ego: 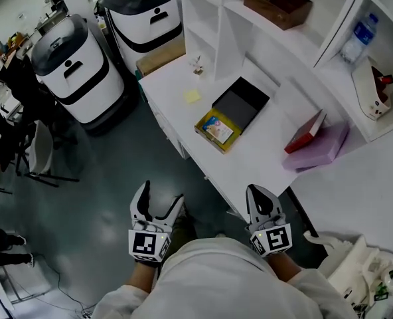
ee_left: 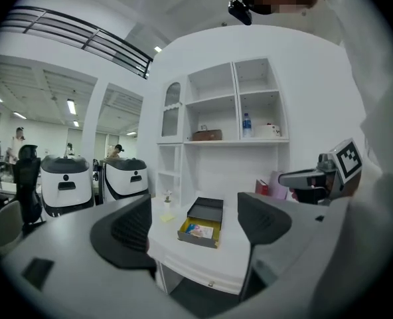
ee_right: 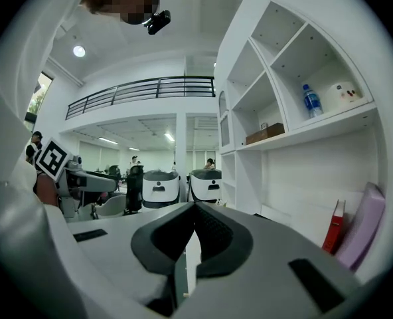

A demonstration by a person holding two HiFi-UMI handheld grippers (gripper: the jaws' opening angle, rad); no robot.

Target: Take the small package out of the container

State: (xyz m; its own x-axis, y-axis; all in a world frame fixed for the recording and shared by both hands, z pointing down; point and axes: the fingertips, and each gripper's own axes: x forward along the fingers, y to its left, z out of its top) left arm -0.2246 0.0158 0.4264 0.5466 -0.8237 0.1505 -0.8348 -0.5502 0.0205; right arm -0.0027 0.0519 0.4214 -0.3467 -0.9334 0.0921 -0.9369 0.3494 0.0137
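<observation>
An open container [ego: 210,137] with a yellow inside sits near the front of the white desk [ego: 263,158]. Its black lid [ego: 241,102] is folded back behind it. A small printed package [ego: 218,129] lies inside. Both grippers hang short of the desk edge, above the floor. My left gripper [ego: 162,198] is open and empty. In the left gripper view the container [ee_left: 195,242] and package [ee_left: 196,230] show between the fingers [ee_left: 127,234], well ahead. My right gripper [ego: 259,195] is shut on nothing, and its pads [ee_right: 213,234] meet in the right gripper view.
On the desk lie a yellow sticky note [ego: 192,96], a small ornament [ego: 198,65], a red book [ego: 306,131] and a purple box [ego: 322,148]. Shelves hold a brown box [ego: 277,4] and a water bottle [ego: 360,37]. Two white machines [ego: 74,68] stand on the left.
</observation>
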